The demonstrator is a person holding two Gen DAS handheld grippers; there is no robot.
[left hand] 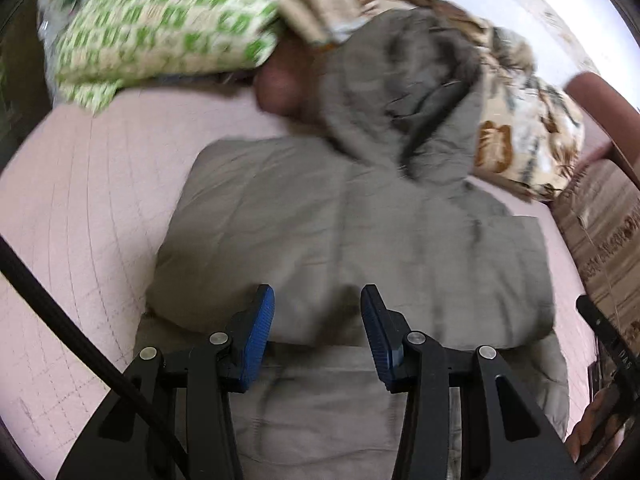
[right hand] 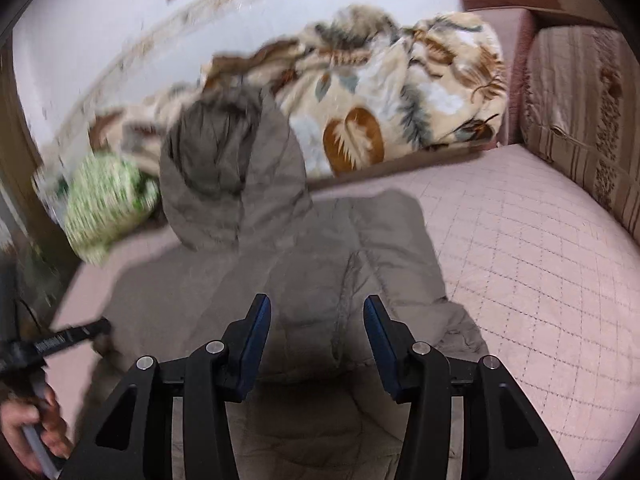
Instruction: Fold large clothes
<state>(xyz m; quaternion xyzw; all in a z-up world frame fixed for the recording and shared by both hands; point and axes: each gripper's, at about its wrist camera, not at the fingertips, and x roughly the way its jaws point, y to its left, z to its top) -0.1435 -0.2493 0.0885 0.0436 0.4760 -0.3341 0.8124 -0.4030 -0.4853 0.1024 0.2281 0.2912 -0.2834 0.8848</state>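
Both the left gripper (left hand: 317, 322) and the right gripper (right hand: 317, 330) hang with fingers parted and empty above the near part of the grey hooded puffer jacket (right hand: 280, 280), which lies spread on the pink quilted bed (right hand: 520, 260), hood (right hand: 224, 176) pointing away. Best to pinch matching edges at both sides and fold evenly. Beyond lie a green-checked pillow (left hand: 168, 28) and a leaf-print blanket (right hand: 400, 92).

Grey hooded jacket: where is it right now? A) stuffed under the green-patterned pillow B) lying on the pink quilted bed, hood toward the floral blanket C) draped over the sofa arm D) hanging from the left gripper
B: the grey hooded jacket lies spread on the pink quilted bed, hood end next to the floral blanket; neither gripper grips it.
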